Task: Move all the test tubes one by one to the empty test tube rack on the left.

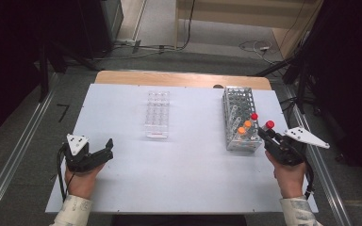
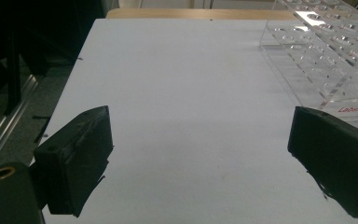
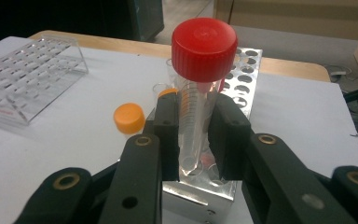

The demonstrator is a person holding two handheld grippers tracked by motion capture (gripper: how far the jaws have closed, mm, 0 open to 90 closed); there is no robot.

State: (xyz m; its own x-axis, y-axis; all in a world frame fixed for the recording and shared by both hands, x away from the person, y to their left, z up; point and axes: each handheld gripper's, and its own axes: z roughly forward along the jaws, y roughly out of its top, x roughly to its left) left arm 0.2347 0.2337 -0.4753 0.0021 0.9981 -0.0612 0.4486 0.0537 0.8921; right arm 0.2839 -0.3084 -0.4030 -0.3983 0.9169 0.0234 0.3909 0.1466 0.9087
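Above the metal rack (image 3: 242,70), the right claw (image 3: 193,135) clamps the red-capped tube (image 3: 198,93) upright.

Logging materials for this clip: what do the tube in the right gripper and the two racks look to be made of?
The red-capped tube, clamped in the right gripper, looks like clear plastic with printed graduations and a ribbed, matte plastic cap. The metal rack looks like bright sheet metal, likely steel or aluminium, judging by its shiny punched holes. The clear rack seems acrylic: see-through, glossy edges.

White table (image 1: 179,174): clear plastic rack (image 1: 157,114) mid, metal tube rack (image 1: 239,118) right, well apart.
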